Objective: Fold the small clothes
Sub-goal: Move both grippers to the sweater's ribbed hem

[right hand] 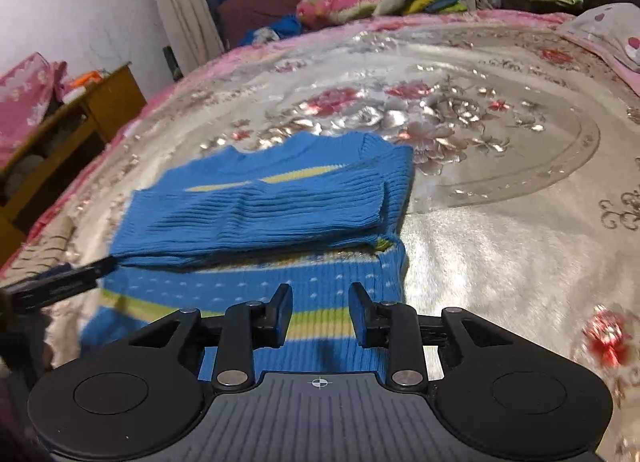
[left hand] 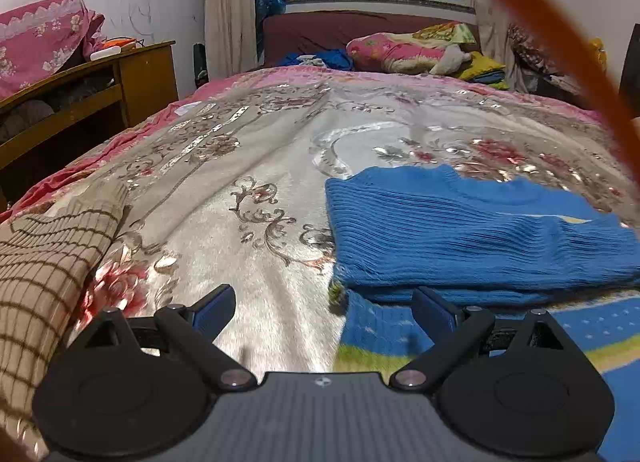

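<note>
A small blue knitted sweater (right hand: pixel 260 214) with yellow-green stripes lies flat on the floral bedspread (right hand: pixel 500 230), both sleeves folded across its chest. In the left wrist view the sweater (left hand: pixel 460 238) lies to the right. My left gripper (left hand: pixel 324 302) stands wide open above the sweater's left edge, nothing between its fingers. My right gripper (right hand: pixel 320 302) hovers over the sweater's striped lower part, jaws apart and gripping nothing. At the left edge of the right wrist view, a dark finger (right hand: pixel 60 282) of the left gripper shows.
A beige checked garment (left hand: pixel 44 258) lies at the bed's left edge. A wooden desk (left hand: pixel 100 98) stands left of the bed. Pillows and folded bedding (left hand: pixel 420 50) are piled at the far end under a window. An orange cable (left hand: pixel 560 38) crosses the left wrist view.
</note>
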### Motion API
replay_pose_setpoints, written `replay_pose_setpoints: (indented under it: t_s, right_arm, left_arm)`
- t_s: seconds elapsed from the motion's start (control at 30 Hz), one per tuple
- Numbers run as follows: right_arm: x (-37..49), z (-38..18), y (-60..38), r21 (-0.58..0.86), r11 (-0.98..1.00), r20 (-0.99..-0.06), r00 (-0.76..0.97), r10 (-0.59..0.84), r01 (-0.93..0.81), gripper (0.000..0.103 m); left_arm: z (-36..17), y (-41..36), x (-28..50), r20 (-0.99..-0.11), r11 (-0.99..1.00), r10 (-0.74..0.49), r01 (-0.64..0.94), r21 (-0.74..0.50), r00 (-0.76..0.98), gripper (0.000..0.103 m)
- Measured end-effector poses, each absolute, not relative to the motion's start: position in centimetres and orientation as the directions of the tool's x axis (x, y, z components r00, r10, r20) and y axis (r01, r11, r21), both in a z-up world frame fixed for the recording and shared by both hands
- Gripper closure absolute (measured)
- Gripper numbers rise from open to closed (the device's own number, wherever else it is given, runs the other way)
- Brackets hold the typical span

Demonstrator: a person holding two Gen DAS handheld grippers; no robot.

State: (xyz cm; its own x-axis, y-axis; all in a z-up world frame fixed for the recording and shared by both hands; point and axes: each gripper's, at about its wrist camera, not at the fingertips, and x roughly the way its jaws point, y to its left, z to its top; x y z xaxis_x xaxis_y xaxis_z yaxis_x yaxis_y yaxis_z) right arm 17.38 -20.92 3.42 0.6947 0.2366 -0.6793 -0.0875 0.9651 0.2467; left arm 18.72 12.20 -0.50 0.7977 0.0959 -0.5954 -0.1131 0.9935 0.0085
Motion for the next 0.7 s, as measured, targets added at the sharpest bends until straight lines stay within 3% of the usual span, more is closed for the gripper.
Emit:
replay_pose_setpoints:
  t_s: [0.43,0.53,0.7]
  right_arm:
    - [9.2,7.1,-23.0,0.299,0.945,-0.606,0.738,0.298,-0.136,0.07]
    - [7.6,7.8,-23.9,0.306,0.942,-0.585,0.752,0.303,-0.141,0.066]
    - [5.5,7.3,-25.4,0.305,0.945,-0.598,0.748,0.287,-0.119,0.066]
  left_arm:
    - [0.4,14.0,10.2,-0.655,0.998,0.052,-0.064,0.005,0.754,0.002]
    - [0.3,14.7,8.6,-0.68,0.999,0.048,-0.042,0.025,0.732,0.002]
    - [0.0,15.1,6.4,-0.713,1.0,-0.002,0.01,0.007,0.701,0.002]
